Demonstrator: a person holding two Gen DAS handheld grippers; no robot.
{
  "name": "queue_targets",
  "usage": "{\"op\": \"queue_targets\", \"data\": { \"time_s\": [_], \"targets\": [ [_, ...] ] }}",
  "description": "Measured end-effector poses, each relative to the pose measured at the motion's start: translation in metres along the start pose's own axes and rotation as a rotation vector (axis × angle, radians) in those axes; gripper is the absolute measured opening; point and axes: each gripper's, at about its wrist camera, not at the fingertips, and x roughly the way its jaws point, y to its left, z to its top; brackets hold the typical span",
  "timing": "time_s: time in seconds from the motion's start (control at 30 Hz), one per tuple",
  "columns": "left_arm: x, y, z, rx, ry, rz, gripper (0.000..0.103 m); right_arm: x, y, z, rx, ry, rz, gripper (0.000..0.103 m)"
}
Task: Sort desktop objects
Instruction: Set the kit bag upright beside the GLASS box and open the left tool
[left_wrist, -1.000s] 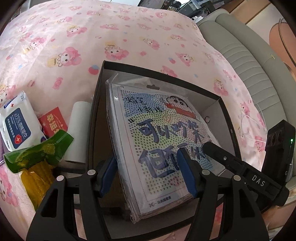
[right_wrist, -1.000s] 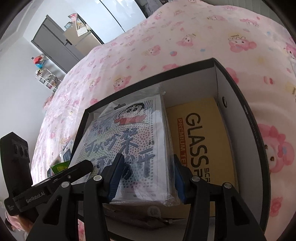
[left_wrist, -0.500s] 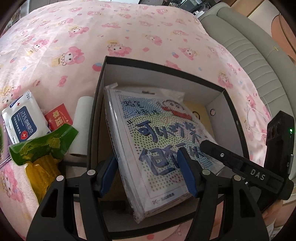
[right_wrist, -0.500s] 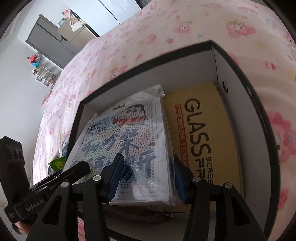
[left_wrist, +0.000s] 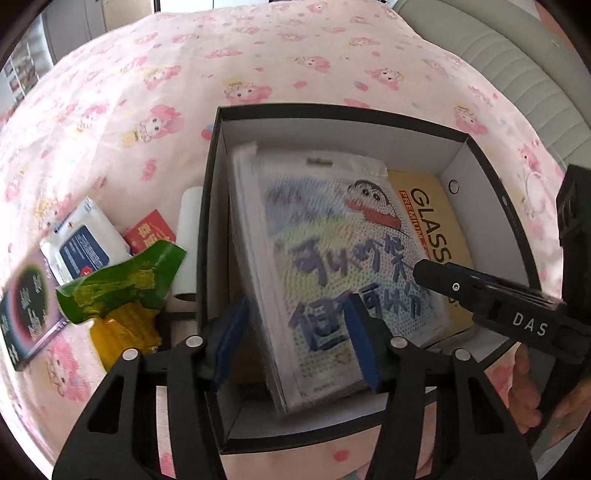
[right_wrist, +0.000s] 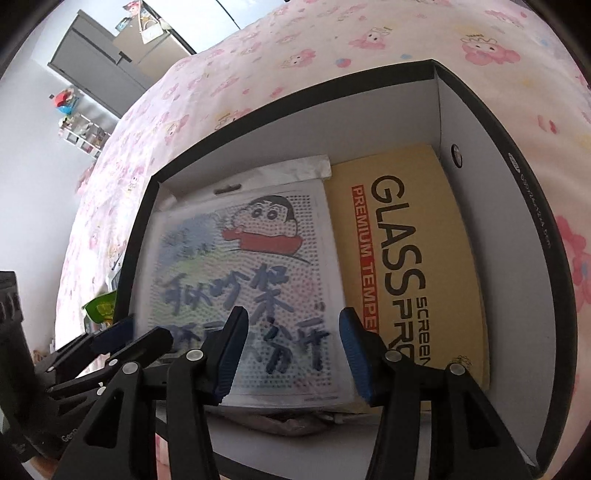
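Observation:
A black box (left_wrist: 210, 206) with white inner walls sits on the pink bedspread. Inside it, a bagged cartoon pad (left_wrist: 332, 266) (right_wrist: 251, 266) lies beside a yellow "GLASS" carton (right_wrist: 413, 236); the pad is blurred by motion. My left gripper (left_wrist: 295, 336) hovers over the pad's near end, its jaws closing, with the pad behind them and the blue pads not pressing on it. My right gripper (right_wrist: 291, 347) hangs over the pad's near right corner, open and gripping nothing. The left gripper (right_wrist: 136, 334) also shows at the right wrist view's lower left.
Left of the box lie a wet-wipes pack (left_wrist: 85, 247), a red packet (left_wrist: 149, 236), a white roll (left_wrist: 188, 243), a green and yellow bag (left_wrist: 122, 291) and a dark purple box (left_wrist: 29, 314). A hand (left_wrist: 528, 391) shows at lower right. A grey padded headboard (left_wrist: 498, 55) is behind.
The pad has tipped from leaning steeply to lying flatter in the box, uncovering more of the yellow carton. The left jaws have narrowed and the left view has turned.

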Motion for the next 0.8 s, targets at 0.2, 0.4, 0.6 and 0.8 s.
{"op": "queue_targets", "data": {
  "time_s": [0.2, 0.4, 0.6, 0.8],
  "targets": [
    [-0.010, -0.001, 0.002, 0.044, -0.066, 0.073, 0.055, 0.007, -0.002, -0.001, 0.017, 0.029, -0.070, 0.048],
    [-0.009, 0.005, -0.004, 0.031, -0.064, 0.028, 0.055, 0.012, 0.000, -0.001, 0.024, 0.056, -0.091, 0.049],
    [-0.008, -0.001, -0.008, 0.055, -0.066, -0.001, 0.055, 0.027, 0.025, -0.010, -0.087, 0.122, -0.089, 0.067],
    [-0.007, 0.000, -0.008, 0.042, -0.067, -0.028, 0.055, 0.014, 0.010, -0.003, -0.024, 0.059, -0.063, 0.067]
  ]
}}
